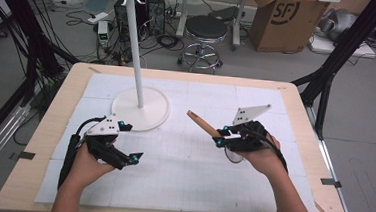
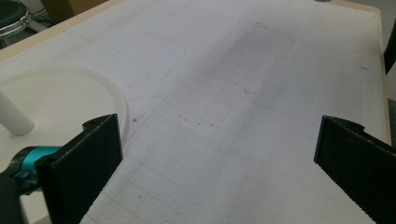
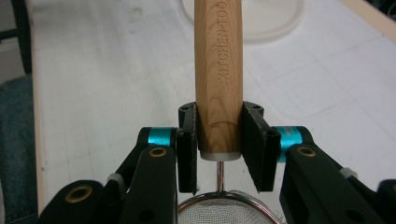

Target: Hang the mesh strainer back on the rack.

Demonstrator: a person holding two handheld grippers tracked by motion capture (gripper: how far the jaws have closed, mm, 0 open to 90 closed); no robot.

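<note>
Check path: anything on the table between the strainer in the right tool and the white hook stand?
Nothing visible. The right tool grips the strainer by its wooden handle, which points toward the stand; only bare white mat lies between. The left tool sits off to the side.

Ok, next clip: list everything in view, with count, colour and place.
strainer: one, wooden handle, wire mesh bowl, clamped in the right gripper above the mat
hook stand: one, white, round base at mat's far left
mat: one, white, gridded, covering the table
table: one, light wood
stool: one, black, floor beyond table
cardboard box: one, brown, floor far right
left gripper: black, open, near the stand's base
right gripper: black, shut on the handle
</note>
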